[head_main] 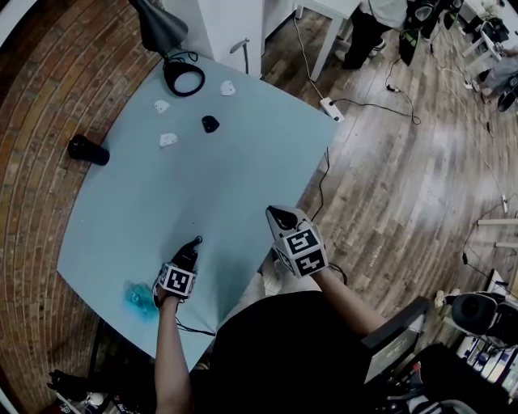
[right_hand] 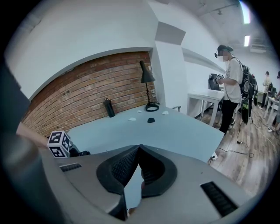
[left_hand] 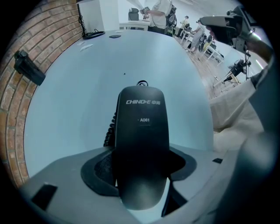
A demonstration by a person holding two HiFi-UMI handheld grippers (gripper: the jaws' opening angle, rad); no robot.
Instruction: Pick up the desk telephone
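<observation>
The left gripper (left_hand: 140,168) clamps the telephone handset (left_hand: 141,118) across its width, probably for a straight lift; the right gripper (right_hand: 138,151) hangs closed, empty.

Soft, even light fills every view, and the white ceiling strip light (right_hand: 246,13) glares. Fisheye bending curves all edges, with black vignetting around both gripper views. The black plastic telephone handset (left_hand: 141,144) blurs at its near end.
</observation>
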